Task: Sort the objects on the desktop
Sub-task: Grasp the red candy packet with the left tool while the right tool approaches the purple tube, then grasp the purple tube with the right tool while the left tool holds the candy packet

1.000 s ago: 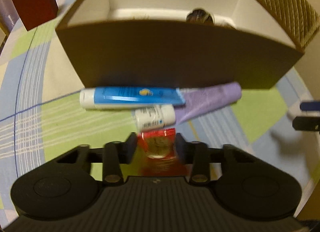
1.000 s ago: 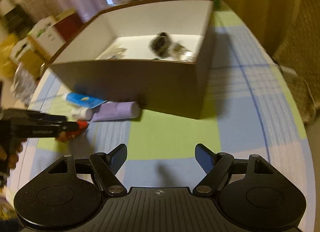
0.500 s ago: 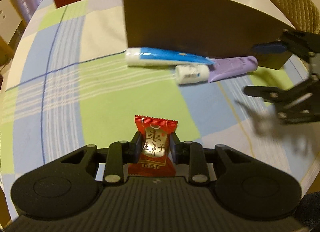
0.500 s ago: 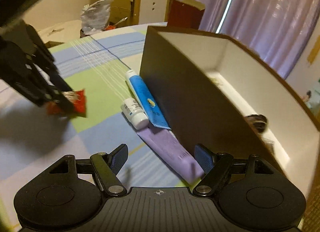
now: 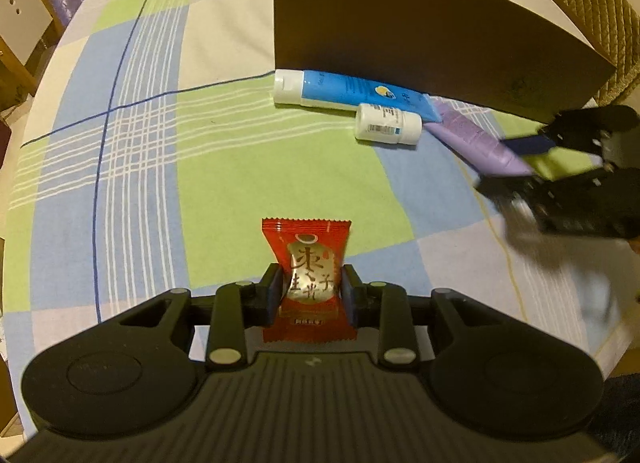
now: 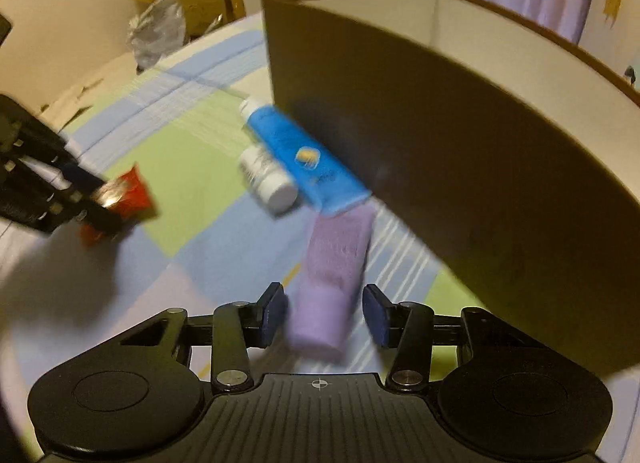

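The red sachet (image 5: 307, 283) was a small crimped-edged packet with a gold oval panel bearing Chinese characters and a small printed strip beneath that I could not read; it sat at six o'clock in the left wrist view, pinched upright between the narrow-set fingers of the left gripper (image 5: 308, 295), raised above the checked tablecloth (image 5: 140, 167). Toward one o'clock lay a blue tube (image 5: 360, 93) with a white cap and a yellow emblem, its lettering too small to make out, close along the wall of the brown box (image 5: 420, 35). Just beside it lay a white bottle (image 5: 388, 124) on its side, showing a barcode label. At two to three o'clock a lilac tube (image 5: 476, 143) lay flat, and the right gripper (image 6: 325, 313) had its fingers spread either side of the tube's capped end, apart from it by a little, not yet gripping. That view was blurred.
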The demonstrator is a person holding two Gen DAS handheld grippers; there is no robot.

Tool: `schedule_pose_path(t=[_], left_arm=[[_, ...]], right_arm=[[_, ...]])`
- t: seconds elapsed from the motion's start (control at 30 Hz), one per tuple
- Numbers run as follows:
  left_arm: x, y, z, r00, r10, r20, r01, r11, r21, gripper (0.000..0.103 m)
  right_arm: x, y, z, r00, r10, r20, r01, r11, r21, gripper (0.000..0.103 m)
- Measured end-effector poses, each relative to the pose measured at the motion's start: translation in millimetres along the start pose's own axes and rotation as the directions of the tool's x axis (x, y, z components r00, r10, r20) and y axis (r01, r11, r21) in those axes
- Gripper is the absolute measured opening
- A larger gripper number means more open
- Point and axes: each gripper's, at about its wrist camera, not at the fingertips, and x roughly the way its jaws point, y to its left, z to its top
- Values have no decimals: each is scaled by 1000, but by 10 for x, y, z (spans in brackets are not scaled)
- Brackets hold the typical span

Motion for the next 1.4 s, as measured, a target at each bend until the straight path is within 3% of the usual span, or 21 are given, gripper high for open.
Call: schedule_pose_path(t=[0.17, 0.3, 0.4, 0.43, 0.47, 0.5, 0.77, 0.87, 0.93, 1.07, 1.13, 1.3, 1.4], left_arm=[[13, 8, 12, 1000, -8, -1, 8, 1000, -2, 37], [31, -9, 53, 1000, -5, 7, 4, 1000, 9, 41], [55, -8, 62, 1000, 8, 10, -8, 1000, 13, 39], [64, -6, 58, 1000, 14, 10, -14, 1000, 17, 36], [73, -3, 52, 1000, 15, 7, -16, 1000, 21, 28], [75, 0, 38, 1000, 9, 3, -10, 1000, 23, 28], [8, -30, -114, 999, -52, -6, 52, 998, 23, 30], [15, -77, -127, 999, -44, -2, 44, 998, 33, 34], [24, -96, -110, 999, -36, 0, 36, 999, 35, 34], [35, -117, -94, 1000, -29, -2, 29, 998, 54, 31], [25, -134, -117, 1000, -25, -2, 25, 997, 76, 27], [-13, -200, -198, 999, -42, -23, 44, 993, 112, 24], [-79, -243, -237, 997, -65, -31, 68, 990, 126, 24]], right_arm=[[-31, -70, 93, 1000, 17, 6, -18, 994, 106, 48], [-41, -145, 184, 999, 32, 22, -35, 979, 203, 48], [74, -124, 246, 1000, -10, 13, 6, 972, 236, 48], [105, -101, 258, 1000, -29, 11, 26, 972, 233, 48], [125, -67, 266, 999, -49, 7, 46, 975, 217, 38], [135, -34, 263, 998, -60, -1, 59, 979, 193, 33], [-126, 45, -101, 997, -22, -77, 30, 994, 106, 34], [-158, 67, -150, 996, -27, -82, 36, 994, 104, 36], [-171, 86, -168, 996, -34, -84, 42, 994, 101, 51], [-197, 123, -204, 995, -46, -87, 54, 994, 95, 52], [-210, 142, -222, 995, -52, -89, 60, 994, 91, 34], [-256, 162, -280, 993, -45, -112, 55, 994, 90, 33], [-334, 87, -338, 992, -3, -130, 22, 989, 150, 33]])
